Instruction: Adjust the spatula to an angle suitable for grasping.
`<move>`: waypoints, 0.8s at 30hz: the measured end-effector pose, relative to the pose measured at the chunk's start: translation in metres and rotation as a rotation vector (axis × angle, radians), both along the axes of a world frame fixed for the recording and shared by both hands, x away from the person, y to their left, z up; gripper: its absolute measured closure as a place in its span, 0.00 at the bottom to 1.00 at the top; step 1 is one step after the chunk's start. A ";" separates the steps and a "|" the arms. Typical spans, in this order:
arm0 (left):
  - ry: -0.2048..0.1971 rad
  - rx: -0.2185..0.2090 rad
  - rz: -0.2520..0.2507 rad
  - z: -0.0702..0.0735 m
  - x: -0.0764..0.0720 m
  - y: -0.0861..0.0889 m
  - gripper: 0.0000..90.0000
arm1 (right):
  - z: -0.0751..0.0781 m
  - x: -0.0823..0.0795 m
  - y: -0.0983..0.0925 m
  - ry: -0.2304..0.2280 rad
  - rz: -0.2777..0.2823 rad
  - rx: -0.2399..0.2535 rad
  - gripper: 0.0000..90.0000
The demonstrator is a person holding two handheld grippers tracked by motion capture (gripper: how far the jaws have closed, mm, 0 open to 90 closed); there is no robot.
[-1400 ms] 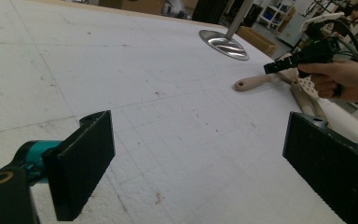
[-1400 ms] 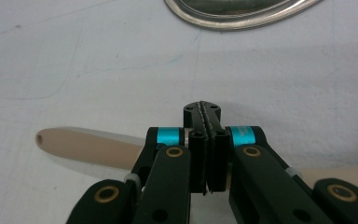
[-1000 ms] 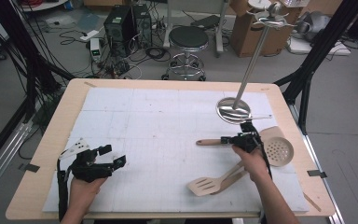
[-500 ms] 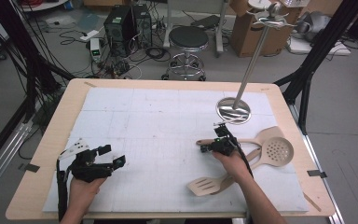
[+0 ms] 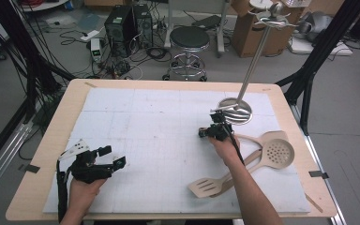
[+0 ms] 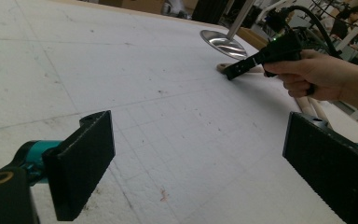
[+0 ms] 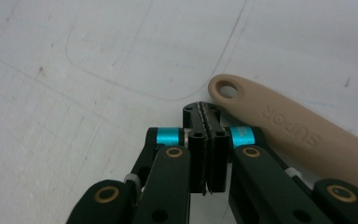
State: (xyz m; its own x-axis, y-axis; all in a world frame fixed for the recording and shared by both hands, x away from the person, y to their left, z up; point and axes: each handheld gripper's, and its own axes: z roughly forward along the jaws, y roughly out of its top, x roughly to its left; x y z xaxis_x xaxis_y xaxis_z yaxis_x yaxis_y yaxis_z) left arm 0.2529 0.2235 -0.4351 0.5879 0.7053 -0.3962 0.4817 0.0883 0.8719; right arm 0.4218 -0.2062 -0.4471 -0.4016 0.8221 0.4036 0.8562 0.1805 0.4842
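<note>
A person seated at a wooden table (image 5: 56,140) covered by a white gridded mat (image 5: 159,140) works with a hand-held gripper in each hand. The right gripper (image 5: 205,132), seen from the high view just in front of the round steel base of an utensil stand (image 5: 235,110), has its jaws pressed fully together with nothing between them; the right gripper view shows the closed tips (image 7: 207,114) lying just beside the holed end of a beige utensil handle (image 7: 279,123), near it but not gripping it. That handle runs away from the stand base toward the person's right, where a beige slotted skimmer (image 5: 277,153) and a beige slotted spatula (image 5: 207,186) lie on the mat with their handles crossing, on the near side of the stand base. Which of the utensils the handle belongs to cannot be told. The left gripper (image 5: 113,156) sits well apart from the stand base, toward the near left part of the mat, its jaws spread wide and empty; in the left gripper view its two black pads (image 6: 86,161) frame bare mat, with the right gripper (image 6: 242,67) and the stand base (image 6: 223,44) beyond.
</note>
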 end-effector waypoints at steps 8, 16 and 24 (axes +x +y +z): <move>-0.007 0.006 -0.001 0.001 -0.002 0.002 0.11 | 0.000 0.002 -0.006 -0.008 -0.028 0.005 1.00; 0.001 -0.003 -0.001 -0.002 0.003 0.006 0.11 | 0.025 -0.010 -0.044 -0.063 -0.080 0.137 0.66; 0.001 0.004 -0.021 -0.002 0.004 0.000 0.11 | 0.031 -0.021 -0.090 -0.064 -0.123 0.109 0.50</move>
State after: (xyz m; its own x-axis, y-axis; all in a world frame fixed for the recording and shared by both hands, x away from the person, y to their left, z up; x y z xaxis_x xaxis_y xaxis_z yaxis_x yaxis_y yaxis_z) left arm 0.2565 0.2235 -0.4368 0.6019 0.6944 -0.3943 0.4846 0.0749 0.8715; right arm 0.4009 -0.2958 -0.4164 -0.3284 0.8195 0.4696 0.8353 0.0198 0.5495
